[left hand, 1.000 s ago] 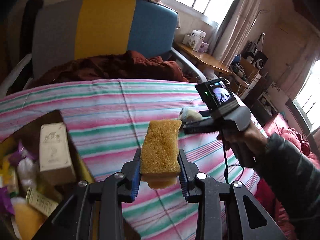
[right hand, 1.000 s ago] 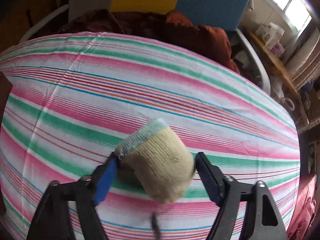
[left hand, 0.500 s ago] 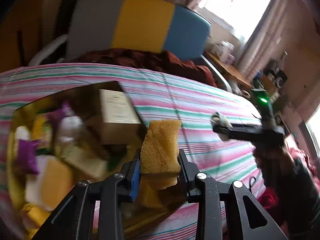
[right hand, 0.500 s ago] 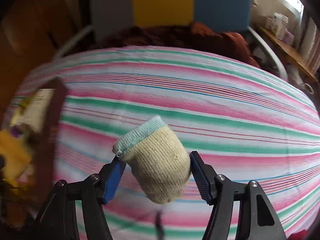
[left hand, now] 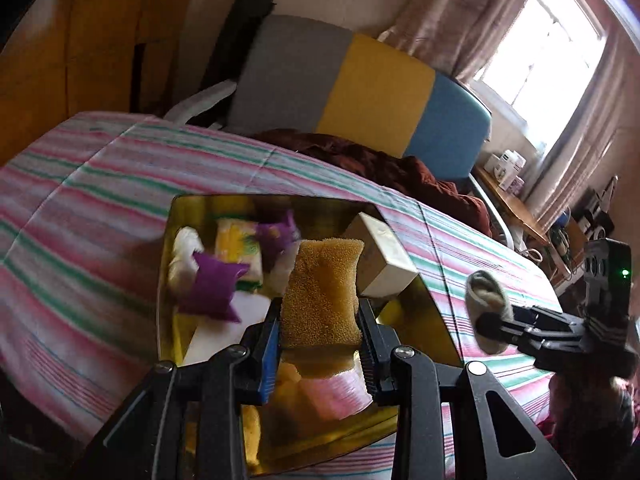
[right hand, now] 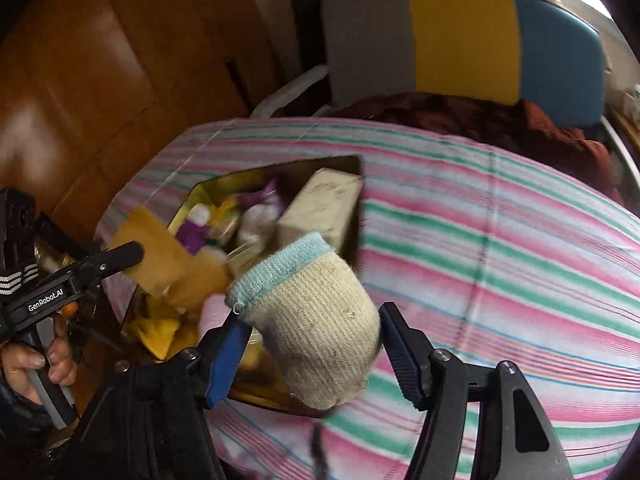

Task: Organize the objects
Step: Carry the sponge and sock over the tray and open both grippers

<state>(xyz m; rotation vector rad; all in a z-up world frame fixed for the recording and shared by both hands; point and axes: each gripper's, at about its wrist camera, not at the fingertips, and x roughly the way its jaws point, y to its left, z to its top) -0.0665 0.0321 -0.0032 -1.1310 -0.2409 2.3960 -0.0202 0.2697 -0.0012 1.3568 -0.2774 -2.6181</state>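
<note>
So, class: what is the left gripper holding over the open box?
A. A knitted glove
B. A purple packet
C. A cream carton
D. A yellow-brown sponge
D: the left gripper has its fingers pressed on the yellow-brown sponge above the box; the right gripper has the glove.

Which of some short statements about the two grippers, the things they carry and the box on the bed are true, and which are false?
1. The left gripper holds a yellow sponge. True.
2. The right gripper holds a purple bag. False: it holds a beige sock with a light blue cuff.
3. The sponge is above the box. True.
4. The box holds nothing. False: a carton, purple bags and other things lie in it.
5. The bed cover is plain white. False: striped pink, green and white.
</note>
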